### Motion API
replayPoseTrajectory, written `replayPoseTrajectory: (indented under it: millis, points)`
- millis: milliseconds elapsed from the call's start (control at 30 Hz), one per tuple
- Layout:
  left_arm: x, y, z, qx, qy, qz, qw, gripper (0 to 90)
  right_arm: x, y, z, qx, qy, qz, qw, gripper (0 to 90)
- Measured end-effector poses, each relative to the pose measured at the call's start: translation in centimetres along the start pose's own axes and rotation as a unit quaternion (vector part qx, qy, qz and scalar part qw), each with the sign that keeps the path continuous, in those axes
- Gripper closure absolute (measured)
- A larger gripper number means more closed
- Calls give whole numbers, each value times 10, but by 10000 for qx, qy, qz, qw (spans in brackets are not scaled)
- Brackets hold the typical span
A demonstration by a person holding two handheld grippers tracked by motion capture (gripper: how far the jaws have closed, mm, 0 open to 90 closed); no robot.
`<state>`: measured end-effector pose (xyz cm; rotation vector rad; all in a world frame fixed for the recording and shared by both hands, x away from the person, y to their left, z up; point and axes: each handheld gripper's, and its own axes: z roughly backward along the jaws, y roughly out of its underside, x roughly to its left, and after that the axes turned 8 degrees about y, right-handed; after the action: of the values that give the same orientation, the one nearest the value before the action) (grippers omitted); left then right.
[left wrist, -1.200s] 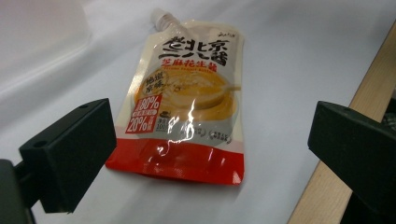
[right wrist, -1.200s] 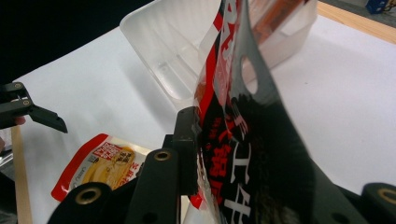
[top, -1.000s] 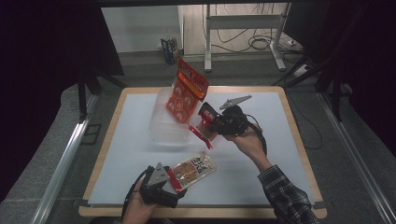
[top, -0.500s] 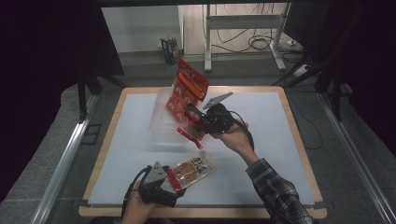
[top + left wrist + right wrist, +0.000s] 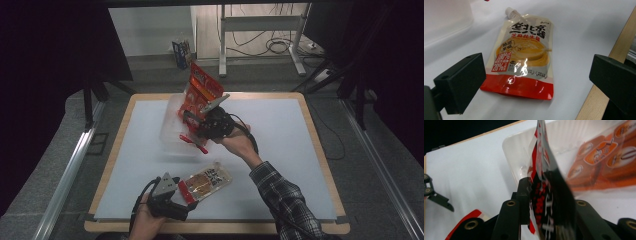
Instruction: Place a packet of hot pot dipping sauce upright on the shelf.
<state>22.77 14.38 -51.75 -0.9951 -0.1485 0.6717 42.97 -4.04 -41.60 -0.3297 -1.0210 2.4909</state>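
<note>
A red snack bag (image 5: 202,91) stands tilted over a clear plastic container (image 5: 171,134) at the table's far middle. My right gripper (image 5: 199,131) is shut on the bag's lower edge; in the right gripper view its jaws pinch the crinkled red bag (image 5: 543,180) in front of the container (image 5: 564,135). A flat sauce pouch (image 5: 206,180) with a red bottom and a spout lies near the front edge. My left gripper (image 5: 186,194) rests just short of it, open. In the left gripper view the pouch (image 5: 524,60) lies ahead of the wide-apart jaws, untouched.
A white mat (image 5: 280,130) covers the wooden table (image 5: 320,150), whose edge (image 5: 614,47) runs close beside the pouch. Beyond the table are metal desk legs, floor cables (image 5: 280,47) and a small blue box (image 5: 181,50). Dark curtains flank both sides.
My right hand has slid left with the red bag, bringing the gripper over the clear container. The left gripper and the pouch have stayed where they were.
</note>
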Motion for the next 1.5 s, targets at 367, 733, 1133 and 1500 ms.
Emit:
replayPoseTrajectory:
  millis: [367,733,1133,1500]
  points:
    - [0,0,0,-27,15,20,10000,8,7,-16,-14,-109,-28,60,9999,708]
    - [0,0,0,-29,19,17,10000,8,15,-30,-25,-257,-122,174,9994,712]
    - [1,0,1,-31,16,17,10000,9,21,-30,-50,-169,-282,129,9994,713]
    - [1,0,1,-10,11,26,10000,10,18,-23,-56,-105,-181,59,9998,525]
